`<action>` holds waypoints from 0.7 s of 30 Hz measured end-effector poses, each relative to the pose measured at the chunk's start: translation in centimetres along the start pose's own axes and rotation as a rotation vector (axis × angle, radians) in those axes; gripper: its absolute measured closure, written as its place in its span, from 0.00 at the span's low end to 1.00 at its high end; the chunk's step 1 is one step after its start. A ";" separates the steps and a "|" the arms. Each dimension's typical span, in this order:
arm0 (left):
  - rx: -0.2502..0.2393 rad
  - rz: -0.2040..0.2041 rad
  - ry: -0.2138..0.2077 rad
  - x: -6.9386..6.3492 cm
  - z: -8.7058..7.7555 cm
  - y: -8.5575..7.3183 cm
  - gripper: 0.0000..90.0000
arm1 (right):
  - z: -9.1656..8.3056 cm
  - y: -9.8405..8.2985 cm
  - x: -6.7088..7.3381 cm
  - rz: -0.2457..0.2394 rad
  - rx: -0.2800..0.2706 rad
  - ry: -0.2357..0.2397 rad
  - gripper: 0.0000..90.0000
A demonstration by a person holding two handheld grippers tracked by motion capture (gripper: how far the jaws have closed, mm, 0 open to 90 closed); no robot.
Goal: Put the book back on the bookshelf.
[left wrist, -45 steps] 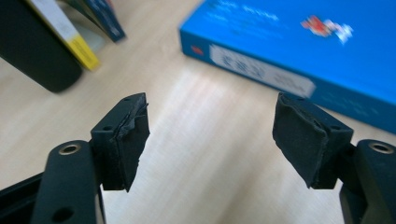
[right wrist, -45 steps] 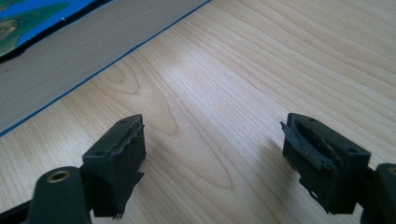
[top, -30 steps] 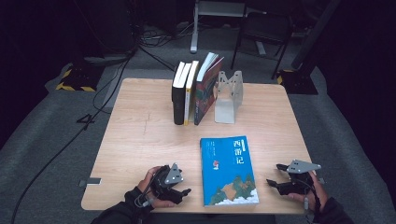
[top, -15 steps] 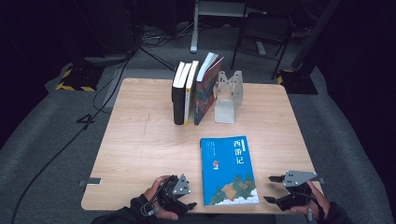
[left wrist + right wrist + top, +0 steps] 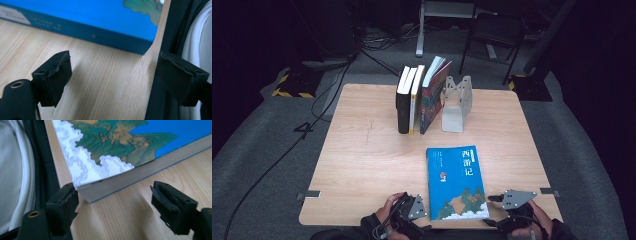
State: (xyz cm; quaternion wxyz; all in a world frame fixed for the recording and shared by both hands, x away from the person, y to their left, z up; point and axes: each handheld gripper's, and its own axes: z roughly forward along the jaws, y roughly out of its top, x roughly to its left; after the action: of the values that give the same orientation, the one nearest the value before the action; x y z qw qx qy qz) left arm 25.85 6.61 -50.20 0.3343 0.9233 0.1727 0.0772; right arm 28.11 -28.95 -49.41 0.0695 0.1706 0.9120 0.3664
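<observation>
- The blue book (image 5: 457, 182) lies flat at the table's (image 5: 362, 165) six o'clock edge, within reach of both tools.
- The left gripper (image 5: 419, 220), jaws just opened wide and empty, sits at the book's seven o'clock, facing its spine.
- The right gripper (image 5: 113, 202), jaws apart, brackets the near corner for lifting.

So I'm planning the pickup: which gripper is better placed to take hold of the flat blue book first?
Probably the right gripper: the flat blue book's near corner already lies between its open jaws. The left gripper is open too, but faces bare wood.
</observation>
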 end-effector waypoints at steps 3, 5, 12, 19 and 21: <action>-0.024 -0.036 -0.023 0.3 0.2 0.3 0.17 | 0.3 0.3 0.1 0.003 0.000 0.008 0.24; -0.028 -0.058 -0.011 0.5 0.2 0.4 0.22 | 0.6 0.5 0.1 0.006 0.003 0.011 0.24; -0.019 -0.052 -0.009 0.8 0.8 0.9 0.12 | 1.0 0.8 0.1 0.013 0.005 0.017 0.21; 0.010 -0.038 -0.016 1.1 0.9 1.3 0.08 | 1.2 1.2 0.2 0.041 -0.004 0.007 0.18; 0.012 -0.029 -0.020 1.2 0.9 1.4 0.09 | 1.3 1.3 0.2 0.045 -0.011 0.002 0.18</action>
State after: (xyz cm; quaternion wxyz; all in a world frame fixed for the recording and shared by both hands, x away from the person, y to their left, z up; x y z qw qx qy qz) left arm 27.55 5.48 -49.97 0.3316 0.9235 0.1830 0.0618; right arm 28.56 -27.17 -49.41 0.0613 0.1902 0.9061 0.3730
